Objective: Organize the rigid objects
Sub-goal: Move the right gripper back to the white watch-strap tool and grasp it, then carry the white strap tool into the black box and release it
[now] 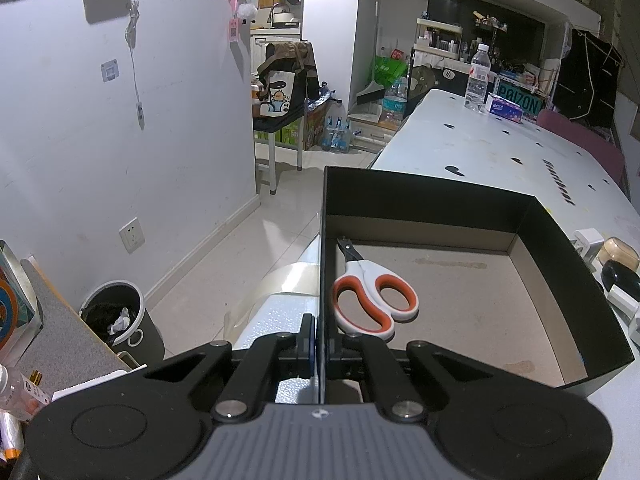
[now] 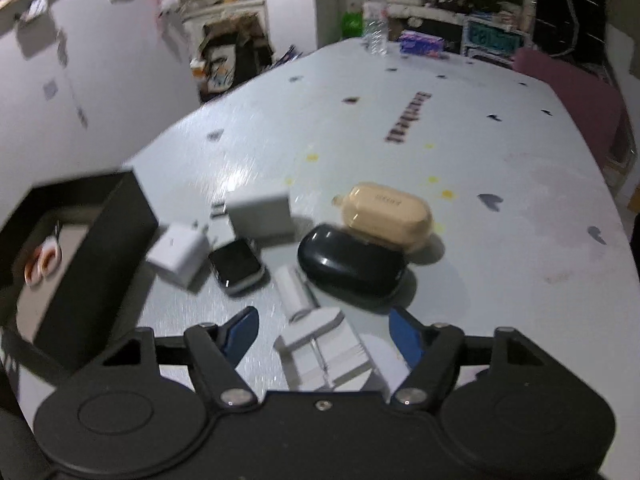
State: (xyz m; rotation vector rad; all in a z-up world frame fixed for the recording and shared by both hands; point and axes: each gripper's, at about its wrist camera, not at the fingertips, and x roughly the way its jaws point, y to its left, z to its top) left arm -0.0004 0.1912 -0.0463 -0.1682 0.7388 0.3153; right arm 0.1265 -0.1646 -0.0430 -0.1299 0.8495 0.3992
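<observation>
My left gripper (image 1: 320,344) is shut on the near left wall of a black open box (image 1: 552,248). Orange-and-white scissors (image 1: 372,296) lie inside the box near that wall. In the right wrist view the box (image 2: 100,256) stands at the left with the scissors (image 2: 42,260) in it. My right gripper (image 2: 324,332) is open over a white plug adapter (image 2: 324,356). Just ahead lie a white stick-shaped item (image 2: 294,292), a black oval case (image 2: 352,264), a beige case (image 2: 386,212), a smartwatch body (image 2: 236,266), a white charger cube (image 2: 178,254) and a grey block (image 2: 260,212).
The white table (image 2: 460,128) stretches ahead with a water bottle (image 2: 376,20) and a tissue pack (image 2: 422,44) at its far end. A pink chair (image 2: 576,96) stands at the right. A tape roll (image 1: 288,284) sits at the table's left edge; a bin (image 1: 116,316) is on the floor.
</observation>
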